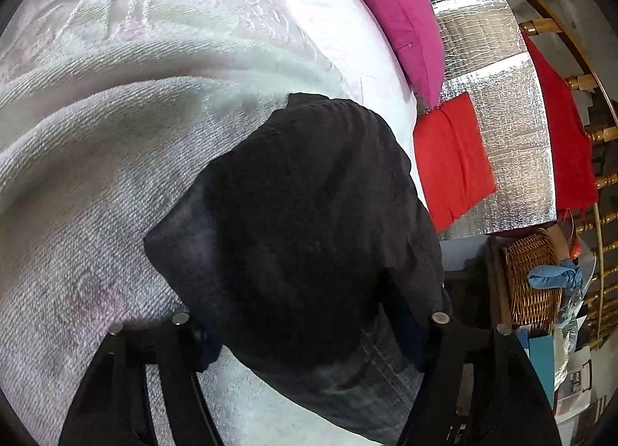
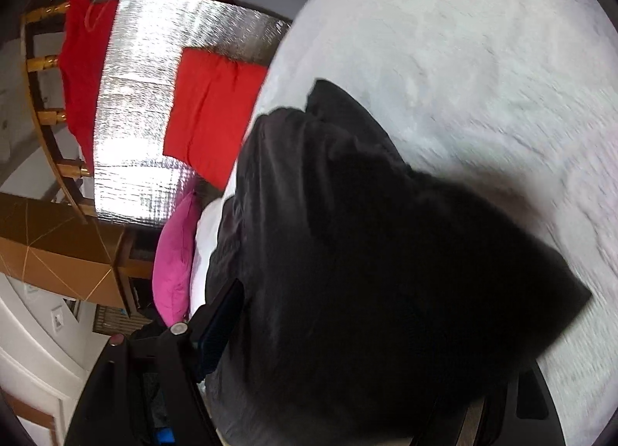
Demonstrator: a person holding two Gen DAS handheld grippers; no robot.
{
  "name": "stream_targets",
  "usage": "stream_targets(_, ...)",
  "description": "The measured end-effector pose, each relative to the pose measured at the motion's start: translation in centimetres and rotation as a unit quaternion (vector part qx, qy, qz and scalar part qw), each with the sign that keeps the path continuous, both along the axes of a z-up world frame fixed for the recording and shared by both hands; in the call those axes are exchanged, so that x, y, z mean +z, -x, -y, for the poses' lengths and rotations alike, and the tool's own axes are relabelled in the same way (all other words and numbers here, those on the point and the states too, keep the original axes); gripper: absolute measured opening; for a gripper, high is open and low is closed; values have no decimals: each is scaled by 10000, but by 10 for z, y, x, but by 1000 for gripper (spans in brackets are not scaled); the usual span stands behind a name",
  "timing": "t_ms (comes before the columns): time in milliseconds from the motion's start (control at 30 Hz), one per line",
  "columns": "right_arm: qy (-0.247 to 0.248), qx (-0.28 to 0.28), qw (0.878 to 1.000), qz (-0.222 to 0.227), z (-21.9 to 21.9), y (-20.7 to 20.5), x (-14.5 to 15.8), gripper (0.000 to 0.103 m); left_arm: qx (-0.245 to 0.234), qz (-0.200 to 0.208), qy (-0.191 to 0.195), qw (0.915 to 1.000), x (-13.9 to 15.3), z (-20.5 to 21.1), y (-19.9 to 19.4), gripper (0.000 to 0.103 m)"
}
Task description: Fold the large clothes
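A dark, denim-like garment (image 1: 309,214) lies bunched on the white textured bedspread (image 1: 116,175), near the bed's edge. In the left wrist view my left gripper (image 1: 309,337) straddles its near end. The cloth fills the whole gap, touching the left pad and draping over the right one. In the right wrist view the same garment (image 2: 367,252) bulges across my right gripper (image 2: 347,361). It presses against the left finger (image 2: 216,326) and hides the right finger. One corner spreads out over the blurred bedspread (image 2: 463,59).
A pink pillow (image 1: 398,13) lies at the bed's edge. Beside the bed, a red cushion (image 1: 452,160) rests on a silver foil mat (image 1: 513,117). Red cloth (image 1: 567,137) hangs on a wooden railing, with a wicker basket (image 1: 533,283) and bags below it.
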State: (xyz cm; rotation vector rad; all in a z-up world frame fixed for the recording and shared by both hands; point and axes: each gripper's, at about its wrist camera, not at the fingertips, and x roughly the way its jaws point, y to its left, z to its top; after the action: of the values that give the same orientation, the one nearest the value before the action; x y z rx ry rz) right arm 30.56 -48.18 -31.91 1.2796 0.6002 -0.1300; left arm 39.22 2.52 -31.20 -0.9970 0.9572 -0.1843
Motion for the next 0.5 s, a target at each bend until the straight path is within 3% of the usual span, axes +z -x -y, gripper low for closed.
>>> stream_targets(133,376,-52,9993,-17,-3,-9,6,78,-45,-25,23,10000,-1,1,-3,71)
stream_targets(300,608,-62,9979,-208,-2,-12,6,59,-45,-28,27,10000,-1,2,-8,74)
stream_targets(400,790,-33,9966,-243,-4,-13,11,52,-68,41,-157,9998,-1,4,-7,63)
stream_targets(500,891,-9,9958,-207,-7,-12,17,47,-73,104,-90,9999,0,0,-5,50)
